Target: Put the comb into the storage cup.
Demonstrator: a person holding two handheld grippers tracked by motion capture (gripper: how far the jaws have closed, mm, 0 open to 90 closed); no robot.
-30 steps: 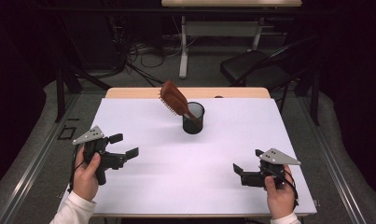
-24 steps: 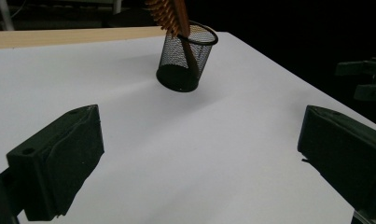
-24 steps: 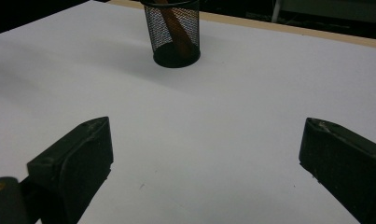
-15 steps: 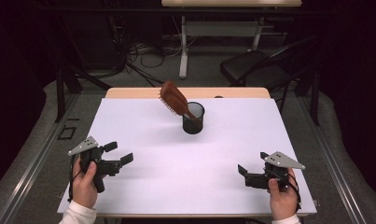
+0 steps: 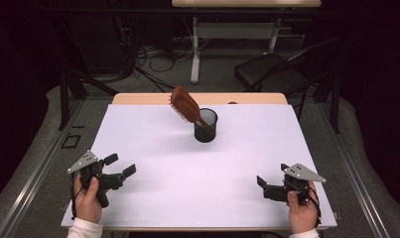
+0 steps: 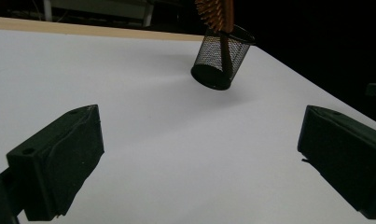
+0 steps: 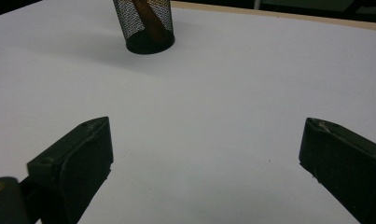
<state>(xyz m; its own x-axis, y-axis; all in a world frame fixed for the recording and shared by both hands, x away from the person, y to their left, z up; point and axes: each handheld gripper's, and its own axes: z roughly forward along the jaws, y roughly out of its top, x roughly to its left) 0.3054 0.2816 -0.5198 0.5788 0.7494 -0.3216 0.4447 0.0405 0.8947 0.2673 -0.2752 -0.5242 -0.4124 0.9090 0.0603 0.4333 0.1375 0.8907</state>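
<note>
A black mesh cup [image 5: 206,126] stands at the back middle of the white table [image 5: 197,163]. A brown hairbrush [image 5: 183,104] sits in it handle down, its head leaning to the left. My left gripper [image 5: 120,164] is held near the front left corner, open and empty, with its jaws pointing right. Open and empty too, my right gripper [image 5: 272,174] is near the front right corner and points left. In the left gripper view the cup [image 6: 220,58] and brush [image 6: 216,14] lie far ahead of the wide-spread left gripper [image 6: 202,158]. In the right gripper view the cup [image 7: 146,25] is far beyond the right gripper [image 7: 206,163].
A strip of bare wood [image 5: 138,98] shows along the table's far edge. Behind the table are a dark chair [image 5: 272,74], a desk frame [image 5: 237,32] and cables on the floor [image 5: 148,54]. Grey floor runs along both sides.
Both hands have drawn back toward the near edge of the table, the left gripper going outward to the left and the right gripper to the right. The cup and brush have not moved.
</note>
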